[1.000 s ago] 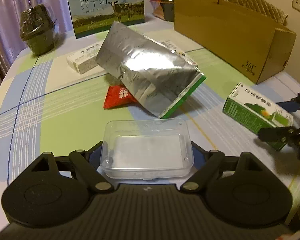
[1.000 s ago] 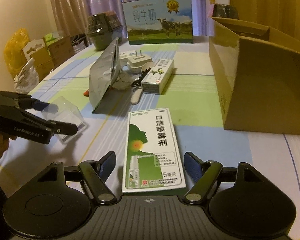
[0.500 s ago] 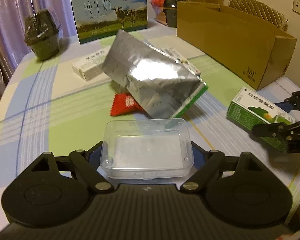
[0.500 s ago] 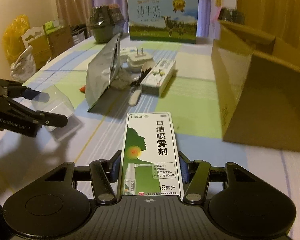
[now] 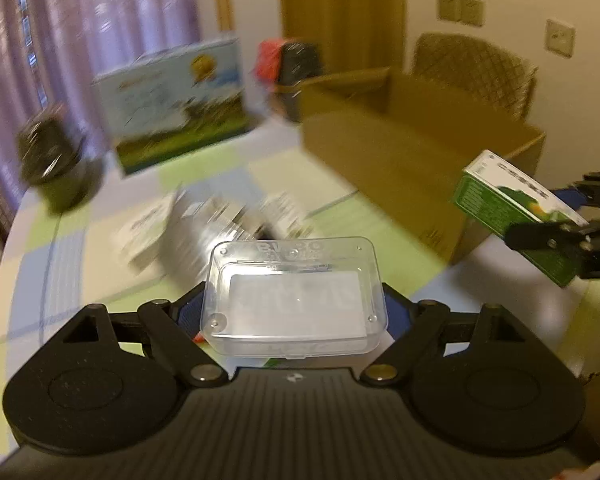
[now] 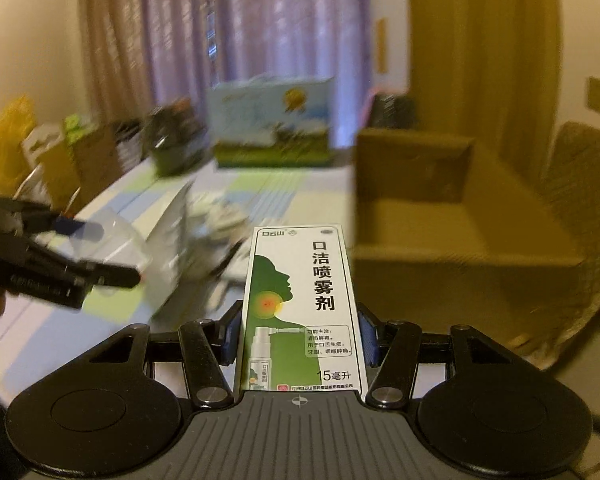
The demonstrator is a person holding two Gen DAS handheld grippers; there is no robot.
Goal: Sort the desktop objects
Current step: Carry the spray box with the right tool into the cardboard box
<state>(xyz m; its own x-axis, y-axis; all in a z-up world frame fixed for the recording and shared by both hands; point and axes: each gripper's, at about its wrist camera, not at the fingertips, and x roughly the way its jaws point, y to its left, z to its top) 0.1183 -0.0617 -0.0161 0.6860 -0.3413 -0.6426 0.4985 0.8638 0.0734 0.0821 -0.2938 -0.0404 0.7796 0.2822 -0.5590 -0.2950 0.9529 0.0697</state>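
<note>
A clear plastic case [image 5: 294, 294] was held clamped in the left gripper [image 5: 294, 312] above the table [image 5: 80, 240], while the green spray box [image 6: 300, 312] was pinched in the right gripper [image 6: 298, 336] near the open cardboard box [image 6: 460, 240].

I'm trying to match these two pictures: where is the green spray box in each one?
Left wrist view: spray box at the right edge, held in the air.
Right wrist view: spray box bottom centre, between the fingers.
Shared landmark: cardboard box.
</note>
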